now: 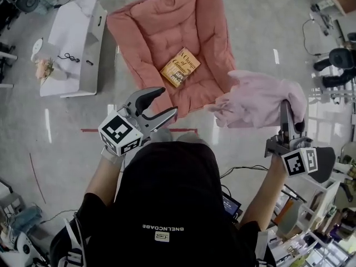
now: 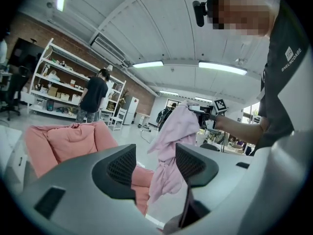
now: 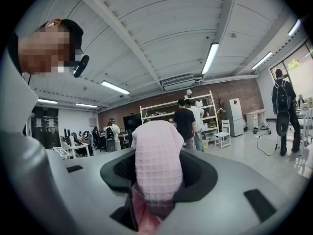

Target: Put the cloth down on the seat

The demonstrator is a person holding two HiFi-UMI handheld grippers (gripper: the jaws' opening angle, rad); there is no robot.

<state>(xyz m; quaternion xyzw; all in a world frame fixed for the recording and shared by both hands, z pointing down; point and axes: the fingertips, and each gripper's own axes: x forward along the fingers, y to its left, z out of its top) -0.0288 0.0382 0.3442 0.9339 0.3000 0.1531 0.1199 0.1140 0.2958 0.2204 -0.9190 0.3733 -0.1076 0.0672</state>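
Note:
A pale pink waffle cloth (image 1: pixel 261 99) hangs bunched in the air to the right of the pink cushioned seat (image 1: pixel 150 32). My right gripper (image 1: pixel 287 114) is shut on the cloth, whose fold (image 3: pixel 157 165) fills the space between the jaws in the right gripper view. In the left gripper view the cloth (image 2: pixel 173 146) dangles beyond the jaws, apart from them. My left gripper (image 1: pixel 157 105) stands open and empty over the seat's front edge. A yellow book (image 1: pixel 180 67) lies on the seat cushion.
A white box-like table (image 1: pixel 75 43) with a cable and flowers stands left of the seat. Red tape lines (image 1: pixel 92 130) mark the grey floor. Shelves (image 2: pixel 54 82) and several people stand in the room. Clutter and a chair (image 1: pixel 336 65) crowd the right side.

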